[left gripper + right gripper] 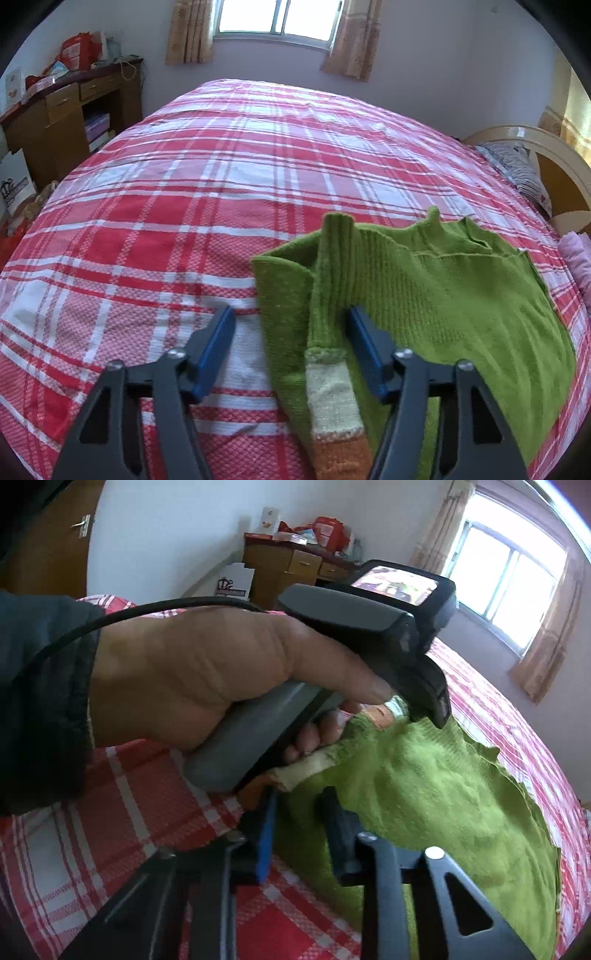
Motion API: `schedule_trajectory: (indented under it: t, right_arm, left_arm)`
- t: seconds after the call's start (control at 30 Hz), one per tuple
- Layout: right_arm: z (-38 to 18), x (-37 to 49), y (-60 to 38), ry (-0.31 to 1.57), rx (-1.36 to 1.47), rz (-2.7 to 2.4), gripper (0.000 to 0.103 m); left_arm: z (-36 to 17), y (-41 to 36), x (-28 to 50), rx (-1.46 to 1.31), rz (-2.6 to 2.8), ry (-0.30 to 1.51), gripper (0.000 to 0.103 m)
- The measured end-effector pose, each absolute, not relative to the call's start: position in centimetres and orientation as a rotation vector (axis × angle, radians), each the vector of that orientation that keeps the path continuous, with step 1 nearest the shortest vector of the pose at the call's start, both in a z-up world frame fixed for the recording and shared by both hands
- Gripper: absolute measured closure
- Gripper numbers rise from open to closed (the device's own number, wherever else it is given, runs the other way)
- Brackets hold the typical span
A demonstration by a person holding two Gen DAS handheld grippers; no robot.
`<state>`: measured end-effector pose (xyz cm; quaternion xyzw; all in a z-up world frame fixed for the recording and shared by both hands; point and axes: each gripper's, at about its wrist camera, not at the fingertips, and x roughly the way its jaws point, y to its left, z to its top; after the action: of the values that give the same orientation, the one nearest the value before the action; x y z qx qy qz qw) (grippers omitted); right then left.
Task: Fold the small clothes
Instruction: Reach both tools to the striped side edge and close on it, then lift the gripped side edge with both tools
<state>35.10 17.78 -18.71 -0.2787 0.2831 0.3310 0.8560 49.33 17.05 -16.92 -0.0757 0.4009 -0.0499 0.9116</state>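
The green knitted sweater (443,295) lies half-folded on the red checked bed (184,184). The left claw (291,325) is wide open around its sleeve; the right claw (301,801) is open, holding nothing. I think a pinch comes next.

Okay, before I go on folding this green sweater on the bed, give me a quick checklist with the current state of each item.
1. Left tongs open around the sleeve: ok.
2. Sleeve actually gripped: not ok, jaws apart.
3. Right tongs over the green sweater: ok, open, nothing pinched.
4. Sweater body lying flat: not ok, far edge rumpled.
5. Plaid bedspread has bare area beside the sweater: ok.
6. Other sleeve's position: cannot tell.
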Motion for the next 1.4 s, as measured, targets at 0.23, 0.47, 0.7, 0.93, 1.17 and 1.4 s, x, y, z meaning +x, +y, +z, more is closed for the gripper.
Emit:
schedule_trajectory:
  t: [0.23, 0.47, 0.7, 0.93, 1.17, 1.4]
  right_arm:
    - [-18.9, 35.4, 17.6, 0.597, -0.575, 0.691, 0.084]
    - [-19.2, 36.4, 17.1, 0.607, -0.549, 0.689, 0.086]
    - [-19.3, 36.4, 17.2, 0.598, -0.558, 0.689, 0.092]
    - [-18.2, 37.0, 15.2, 0.614, -0.436, 0.73, 0.1]
    - [-15.2, 37.3, 10.3, 0.603, -0.227, 0.751, 0.1]
    - [-12.6, 37.8, 4.9, 0.578, -0.077, 0.728, 0.1]
  left_arm:
    - [-17.0, 17.3, 49.4, -0.19, -0.145, 0.829, 0.052]
    - [-17.2, 18.2, 49.5, -0.272, -0.204, 0.83, 0.066]
    - [-17.5, 18.7, 49.5, -0.326, -0.239, 0.825, 0.082]
    - [-16.8, 18.0, 49.7, -0.341, -0.238, 0.856, 0.089]
    - [-14.0, 17.2, 48.6, -0.445, -0.285, 0.814, 0.09]
    - [-10.8, 14.5, 48.6, -0.425, -0.32, 0.775, 0.091]
